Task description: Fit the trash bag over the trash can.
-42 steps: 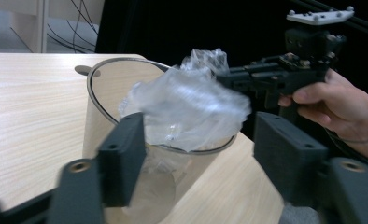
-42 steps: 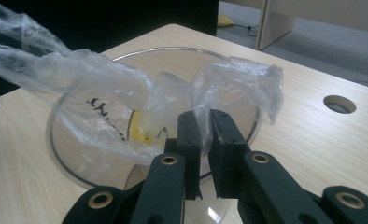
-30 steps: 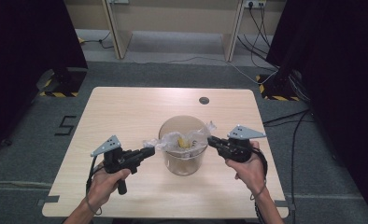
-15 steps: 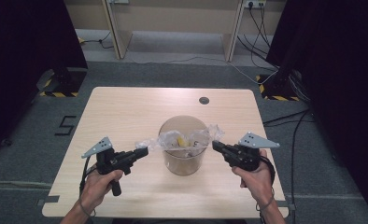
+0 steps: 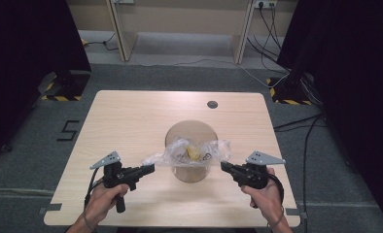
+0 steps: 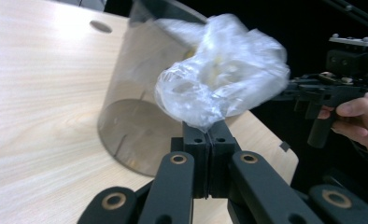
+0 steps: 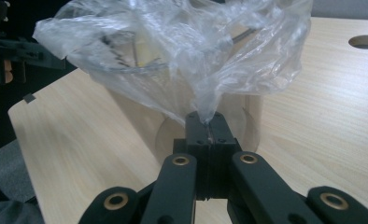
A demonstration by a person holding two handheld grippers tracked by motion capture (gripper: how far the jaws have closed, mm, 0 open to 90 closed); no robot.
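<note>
Your left gripper point(image 6: 209, 140) and right gripper point(image 7: 209, 127) each pinch an edge of the crinkled clear plastic bag point(image 5: 189, 151), stretched above the transparent round container point(image 5: 191, 167) near the wooden table's point(image 5: 131, 121) front edge; something yellow, perhaps food, shows inside.

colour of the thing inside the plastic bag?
Yellow, seen through the clear plastic bag; the high view shows it best.

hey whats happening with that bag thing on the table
A person holds a gripper in each hand at a light wooden table. The left gripper and the right gripper each pinch one side of a crumpled clear plastic bag, stretching it over a clear round plastic container. Something yellow sits inside the bag; I can't tell what it is.
</note>
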